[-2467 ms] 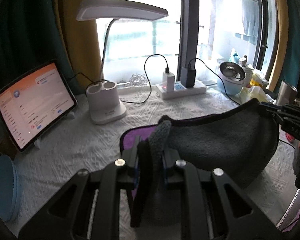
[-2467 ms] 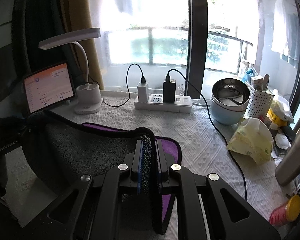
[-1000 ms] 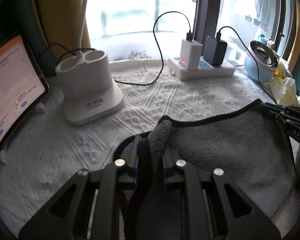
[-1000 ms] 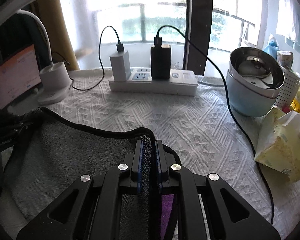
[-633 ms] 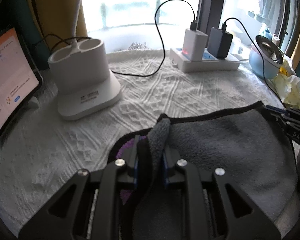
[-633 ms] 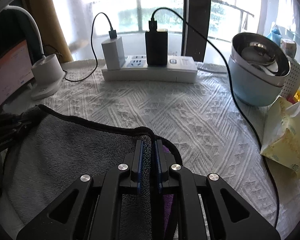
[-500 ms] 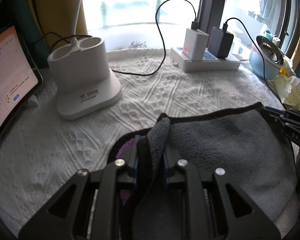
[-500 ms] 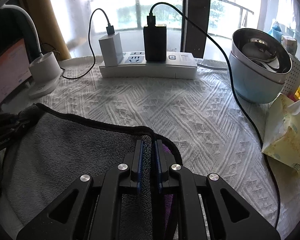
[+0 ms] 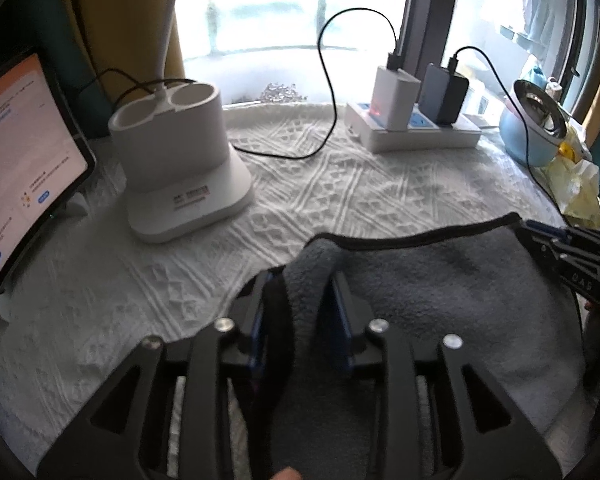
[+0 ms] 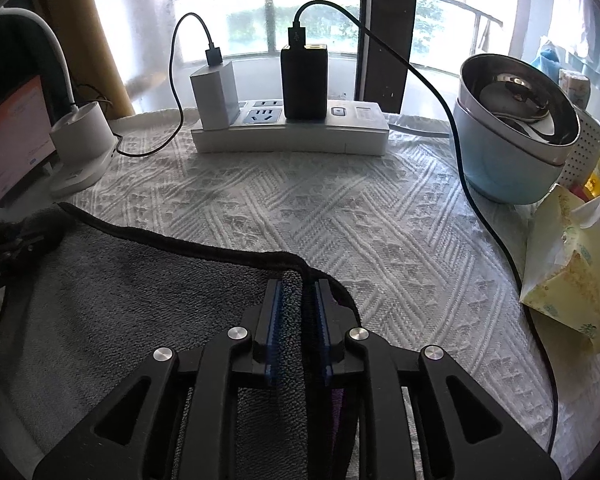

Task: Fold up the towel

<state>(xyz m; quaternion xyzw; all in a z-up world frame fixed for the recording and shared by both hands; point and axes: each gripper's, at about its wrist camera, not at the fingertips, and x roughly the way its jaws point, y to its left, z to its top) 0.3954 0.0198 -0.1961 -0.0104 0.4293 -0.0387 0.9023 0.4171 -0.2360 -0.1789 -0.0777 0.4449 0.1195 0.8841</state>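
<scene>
We hold the grey towel low over the white tablecloth, our left gripper pinching one bunched corner and our right gripper clamped tight on the other.

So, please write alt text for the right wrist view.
The right gripper pinches a corner of the grey towel, which lies on a white textured tablecloth. Behind stand a power strip and a blue bowl.
</scene>
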